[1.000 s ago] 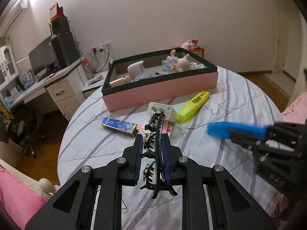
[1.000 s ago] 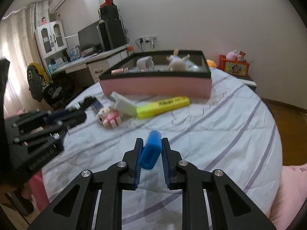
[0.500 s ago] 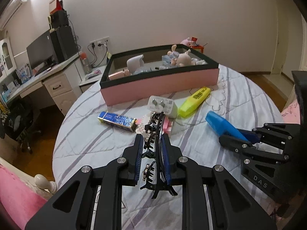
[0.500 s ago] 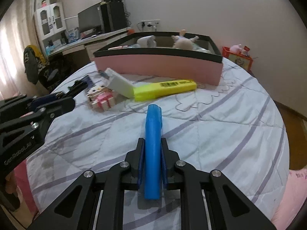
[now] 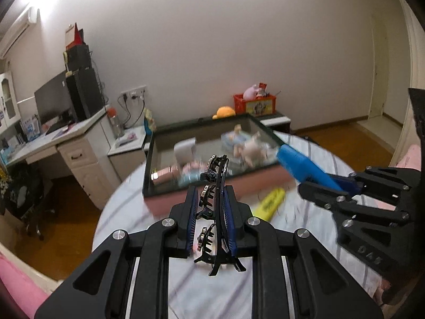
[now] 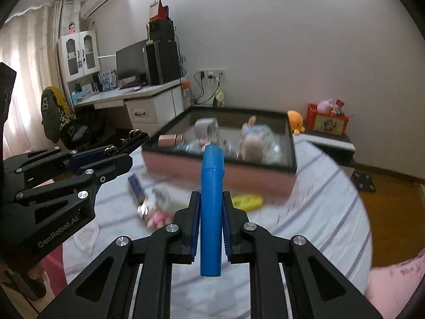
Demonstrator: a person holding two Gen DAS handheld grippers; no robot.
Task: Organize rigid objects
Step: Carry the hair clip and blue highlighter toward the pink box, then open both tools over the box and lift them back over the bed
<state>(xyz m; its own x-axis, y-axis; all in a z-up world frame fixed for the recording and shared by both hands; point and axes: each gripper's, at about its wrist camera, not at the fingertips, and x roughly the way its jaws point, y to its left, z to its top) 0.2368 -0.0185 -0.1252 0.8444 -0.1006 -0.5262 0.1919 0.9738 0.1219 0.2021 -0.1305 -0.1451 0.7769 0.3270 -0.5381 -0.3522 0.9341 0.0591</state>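
Blue case (image 6: 211, 199) pinched in my right fingers (image 6: 195, 226), hair clip (image 5: 216, 199) in left; both pointing lengthwise at pink box (image 6: 265, 180) ahead, right nearer.

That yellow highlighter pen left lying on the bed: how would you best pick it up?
Grip the yellow highlighter pen across its narrow middle, coming down from above. It lies flat on the striped bedsheet in front of the pink box, so its long sides are free.
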